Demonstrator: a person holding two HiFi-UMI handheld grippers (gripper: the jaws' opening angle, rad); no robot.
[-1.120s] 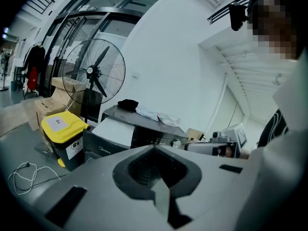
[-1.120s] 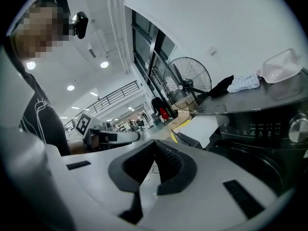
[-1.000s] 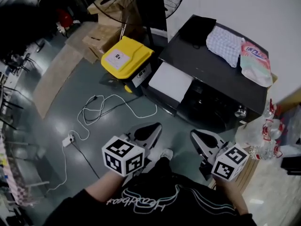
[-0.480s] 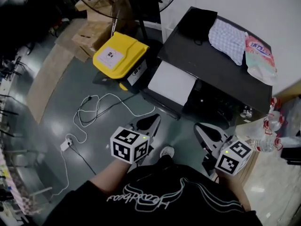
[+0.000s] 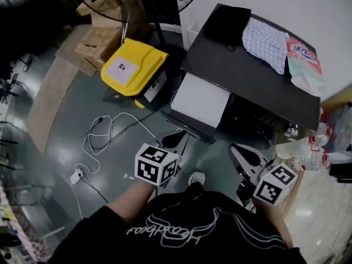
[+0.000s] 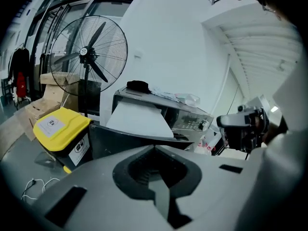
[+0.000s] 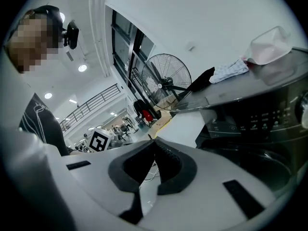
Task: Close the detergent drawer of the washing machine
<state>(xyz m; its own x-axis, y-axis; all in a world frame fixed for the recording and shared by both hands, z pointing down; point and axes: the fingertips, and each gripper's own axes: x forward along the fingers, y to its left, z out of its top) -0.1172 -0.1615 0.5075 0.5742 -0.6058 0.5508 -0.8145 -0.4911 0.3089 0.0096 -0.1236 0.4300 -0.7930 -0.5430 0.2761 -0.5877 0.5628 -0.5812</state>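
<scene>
Detergent drawer (image 5: pixel 199 99): white, pulled out from the front of the black washing machine (image 5: pixel 258 87), not yet shut.
Left claw (image 5: pixel 177 136): clenched, nothing held; near the drawer's front edge, not touching.
Right claw (image 5: pixel 237 152): clenched, empty; held apart from the machine.
Risk, as judged: the drawer may be skewed on its runners by an off-centre push, and a clenched tip may slide off the smooth face.

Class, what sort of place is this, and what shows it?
Likely a workshop or test hall, not a home: the washing machine stands on bare floor near cardboard boxes, a pedestal fan and a loose cable.
</scene>
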